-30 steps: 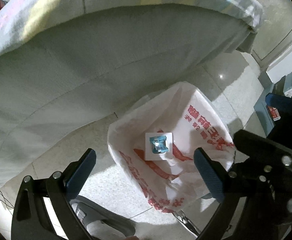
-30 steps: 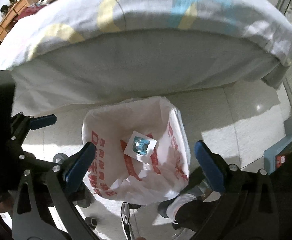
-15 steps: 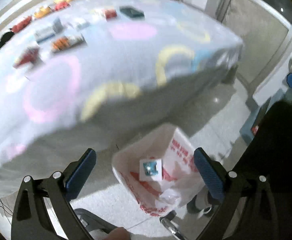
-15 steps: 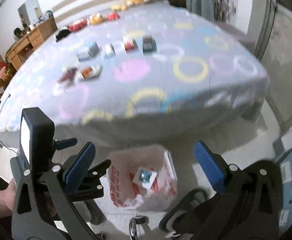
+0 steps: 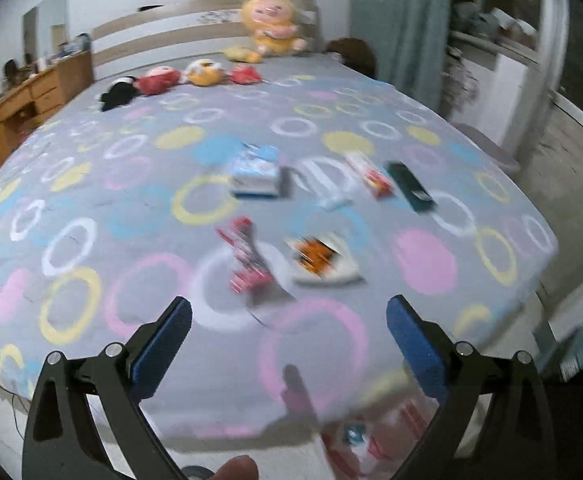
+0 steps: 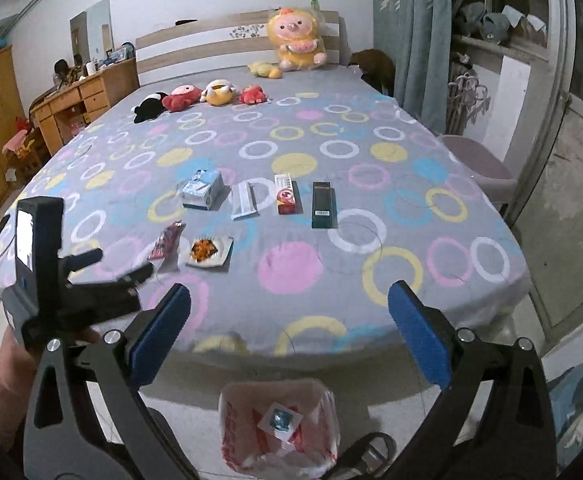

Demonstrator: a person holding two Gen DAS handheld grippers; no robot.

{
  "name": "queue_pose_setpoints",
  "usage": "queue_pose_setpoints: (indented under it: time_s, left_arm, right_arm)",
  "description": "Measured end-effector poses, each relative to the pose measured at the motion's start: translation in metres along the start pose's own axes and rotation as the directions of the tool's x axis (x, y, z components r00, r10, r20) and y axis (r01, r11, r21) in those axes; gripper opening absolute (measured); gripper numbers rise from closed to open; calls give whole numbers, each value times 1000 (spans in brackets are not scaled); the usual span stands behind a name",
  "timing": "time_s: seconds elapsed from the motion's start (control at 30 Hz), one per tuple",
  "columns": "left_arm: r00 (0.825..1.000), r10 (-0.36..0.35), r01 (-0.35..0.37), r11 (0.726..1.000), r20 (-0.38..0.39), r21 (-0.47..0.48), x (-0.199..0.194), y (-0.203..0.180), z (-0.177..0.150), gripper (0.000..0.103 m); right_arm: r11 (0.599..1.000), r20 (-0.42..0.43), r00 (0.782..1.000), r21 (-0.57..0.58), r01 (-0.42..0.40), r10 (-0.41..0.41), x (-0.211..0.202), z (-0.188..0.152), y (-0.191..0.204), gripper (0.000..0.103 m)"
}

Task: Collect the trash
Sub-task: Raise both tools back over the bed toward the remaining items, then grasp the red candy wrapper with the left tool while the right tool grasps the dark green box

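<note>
Several pieces of trash lie on the bed: a blue-white carton [image 6: 202, 189], a white wrapper [image 6: 245, 200], a red box [image 6: 286, 199], a dark box [image 6: 324, 204], a red packet [image 6: 166, 241] and a white-orange packet [image 6: 209, 252]. The white trash bag [image 6: 277, 426] stands on the floor at the bed's foot and holds a small white-blue packet [image 6: 279, 419]. My right gripper [image 6: 289, 336] is open and empty, above the bag. My left gripper [image 5: 287, 348] is open and empty over the bed's near edge; it shows in the right wrist view [image 6: 103, 276] too. The red packet [image 5: 245, 256] and white-orange packet [image 5: 323, 260] lie just ahead of it.
The bed [image 6: 411, 184] has a grey sheet with coloured rings. Plush toys [image 6: 295, 46] sit near the headboard. A wooden desk [image 6: 83, 100] stands at the left. A grey chair [image 6: 477, 160] and curtain [image 6: 411, 40] are at the right.
Both grippers have tilted up and pulled back from the trash bag. The views now face the bed top and its trash instead of the bag. Both stay open.
</note>
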State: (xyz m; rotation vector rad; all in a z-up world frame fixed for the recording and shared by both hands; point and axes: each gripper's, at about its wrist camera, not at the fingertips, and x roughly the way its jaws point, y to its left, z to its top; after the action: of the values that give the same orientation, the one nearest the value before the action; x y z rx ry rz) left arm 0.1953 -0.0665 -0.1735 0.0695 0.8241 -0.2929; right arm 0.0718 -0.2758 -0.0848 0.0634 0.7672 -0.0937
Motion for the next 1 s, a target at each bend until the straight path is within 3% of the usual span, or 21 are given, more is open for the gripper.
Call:
queue_pose_setpoints:
  time_s: [0.2, 0.47, 0.63, 1.0]
  left_arm:
    - [999, 36, -40, 993, -36, -112, 28, 40, 32, 95]
    - [992, 41, -63, 982, -122, -179, 75, 61, 55, 95]
    - [985, 49, -77, 983, -164, -167, 102, 60, 62, 95]
    - [967, 87, -125, 981, -241, -148, 137, 63, 54, 95]
  right_arm:
    - [1000, -17, 1000, -7, -1, 1, 39, 30, -5, 96]
    - [999, -64, 997, -34, 41, -44, 115, 60, -19, 96]
    - [995, -103, 991, -67, 78, -85, 173, 74, -32, 96]
    - [996, -181, 981, -67, 64, -75, 263, 80, -49, 96]
